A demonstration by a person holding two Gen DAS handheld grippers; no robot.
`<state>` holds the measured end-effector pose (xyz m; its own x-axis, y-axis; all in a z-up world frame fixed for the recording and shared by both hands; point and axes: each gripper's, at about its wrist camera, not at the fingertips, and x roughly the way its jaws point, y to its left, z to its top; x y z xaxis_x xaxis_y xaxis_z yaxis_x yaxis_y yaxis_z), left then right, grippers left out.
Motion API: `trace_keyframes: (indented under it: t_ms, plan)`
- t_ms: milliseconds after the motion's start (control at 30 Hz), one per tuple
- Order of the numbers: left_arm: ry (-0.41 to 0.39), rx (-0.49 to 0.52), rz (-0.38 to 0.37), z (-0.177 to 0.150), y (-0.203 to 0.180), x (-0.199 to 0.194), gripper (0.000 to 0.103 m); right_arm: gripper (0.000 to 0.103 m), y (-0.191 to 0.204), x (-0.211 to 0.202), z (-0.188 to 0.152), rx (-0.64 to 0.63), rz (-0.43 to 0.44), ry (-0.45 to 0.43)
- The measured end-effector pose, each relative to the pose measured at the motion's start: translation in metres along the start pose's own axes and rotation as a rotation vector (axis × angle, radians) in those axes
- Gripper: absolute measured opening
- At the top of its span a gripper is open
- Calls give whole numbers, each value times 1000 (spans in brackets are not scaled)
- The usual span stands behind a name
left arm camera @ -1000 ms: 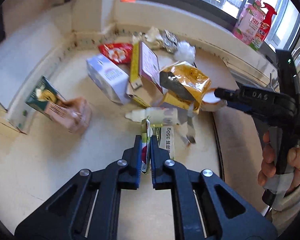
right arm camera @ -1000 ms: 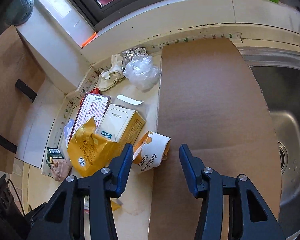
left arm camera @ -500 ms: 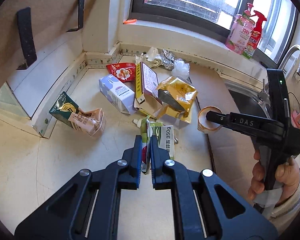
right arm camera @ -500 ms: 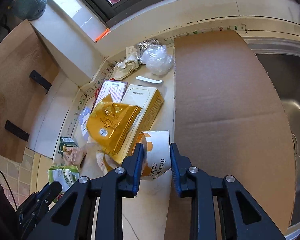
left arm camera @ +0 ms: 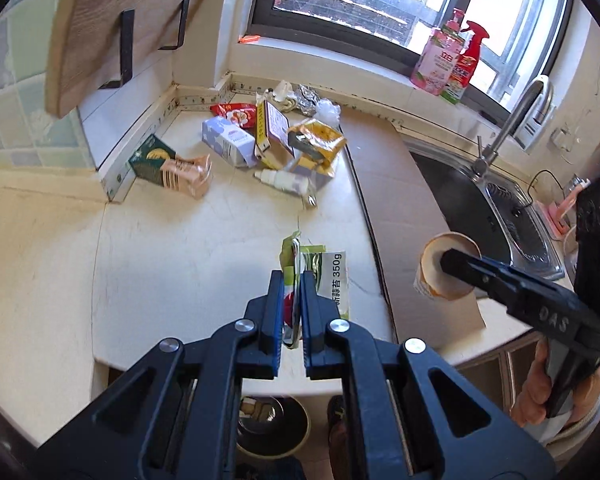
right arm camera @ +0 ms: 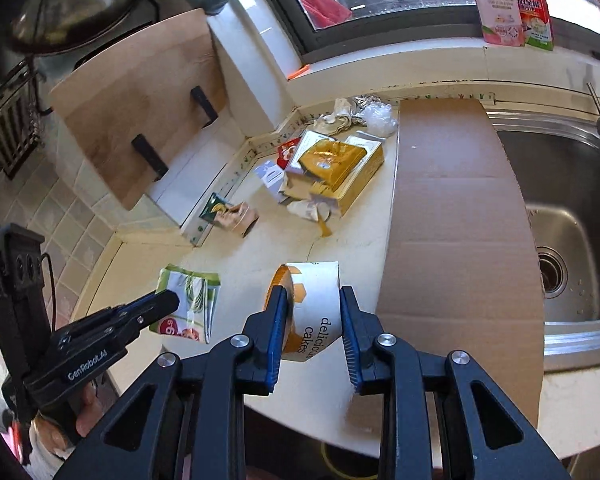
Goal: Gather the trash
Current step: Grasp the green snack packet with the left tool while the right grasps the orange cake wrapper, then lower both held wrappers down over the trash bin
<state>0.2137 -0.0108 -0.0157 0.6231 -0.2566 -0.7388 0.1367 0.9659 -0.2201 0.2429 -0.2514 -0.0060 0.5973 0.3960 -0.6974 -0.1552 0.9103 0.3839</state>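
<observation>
Both grippers loaded, lifted off the cream stone surface [left arm camera: 180, 248].

Left gripper [left arm camera: 289, 296]: jaws clamped on a flat green-and-white plastic food packet [left arm camera: 332, 276]. Right gripper [right arm camera: 312, 320]: jaws closed on a white-and-orange paper cake cup [right arm camera: 312, 300], held on its side; open mouth shows nothing inside. Trash pile in the far corner: yellow foil bag [left arm camera: 316, 140], yellow carton [right arm camera: 360, 176], pale blue milk carton [left arm camera: 228, 140], small white bottle [left arm camera: 284, 178]. Stainless sink [right arm camera: 572, 200] basin bare. Floor bin [left arm camera: 272, 424] under the edge, contents unclear.

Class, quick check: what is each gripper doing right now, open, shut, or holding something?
Left gripper: shut on the green-and-white packet.
Right gripper: shut on the paper cake cup.
</observation>
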Motion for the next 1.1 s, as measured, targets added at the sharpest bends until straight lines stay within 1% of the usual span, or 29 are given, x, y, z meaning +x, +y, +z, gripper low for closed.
trace_keyframes:
  t_ms: [100, 233, 300, 367, 433, 533, 633, 767, 933, 1100]
  plan:
    - [-2, 5, -14, -26, -3, -17, 5, 26, 19, -26, -39, -67, -2, -24]
    - [-7, 29, -18, -67, -8, -31, 5, 26, 44, -54, -100, -177, -34, -67]
    - [14, 31, -23, -91, -8, -32, 5, 26, 53, -59, -134, -223, -53, -80]
    - [51, 34, -25, -113, -7, -25, 5, 26, 58, -60, -163, -252, -70, -75]
    - [102, 45, -10, -139, -6, -13, 5, 26, 62, -56, -192, -285, -83, -63]
    - [182, 42, 8, -170, -1, 9, 5, 26, 61, -41, -228, -315, -106, -22]
    - [230, 37, 11, -196, 4, 28, 5, 26, 54, -23, -256, -332, -141, 11]
    - [262, 53, 3, -223, 6, 52, 5, 26, 36, 3, -289, -310, -161, 57]
    - [282, 89, 8, -251, 8, 84, 5, 26, 8, 39, -323, -236, -176, 109]
    - [341, 91, 3, -279, 16, 124, 5, 26, -15, 71, -351, -189, -184, 160]
